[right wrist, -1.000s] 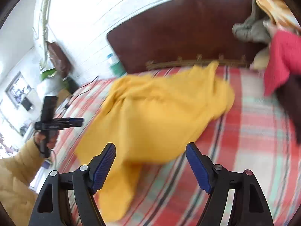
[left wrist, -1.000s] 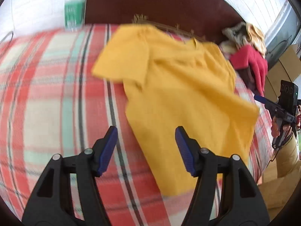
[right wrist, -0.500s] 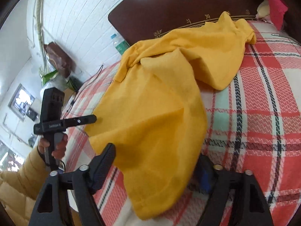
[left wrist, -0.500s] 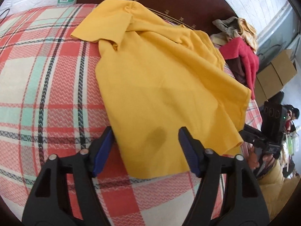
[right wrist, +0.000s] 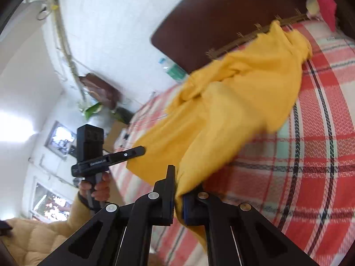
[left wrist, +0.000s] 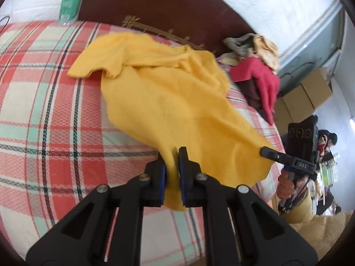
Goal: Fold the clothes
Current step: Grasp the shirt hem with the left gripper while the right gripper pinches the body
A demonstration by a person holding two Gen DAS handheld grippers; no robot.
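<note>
Evidently the yellow T-shirt (left wrist: 168, 93) is the piece being worked: it lies spread down the plaid bed cover (left wrist: 44, 110), collar end up by the dark headboard (left wrist: 168, 2) and one short sleeve flopped out to the side. Its hem end is raised off the cover, pinched at both lower corners. The left tool (left wrist: 172, 161) has its blue pads pressed together on a bunched fold of the hem, and the right tool (right wrist: 178, 190) is likewise clamped on the opposite corner, cloth spilling out below its fingers. Holding both corners this way most likely lets the person pull the hem taut and straighten the body before carrying it up toward the collar for a first fold; the folding itself looks barely begun. Both views are smeared around the cloth, so how flat the shirt lies cannot be told exactly. Beyond the shirt, a heap of other clothes (left wrist: 255, 71), red, dark and beige, waits near the headboard. A green-labelled water bottle (left wrist: 70, 2) stands behind the bed, and cardboard boxes (left wrist: 308, 93) sit past its far side.
</note>
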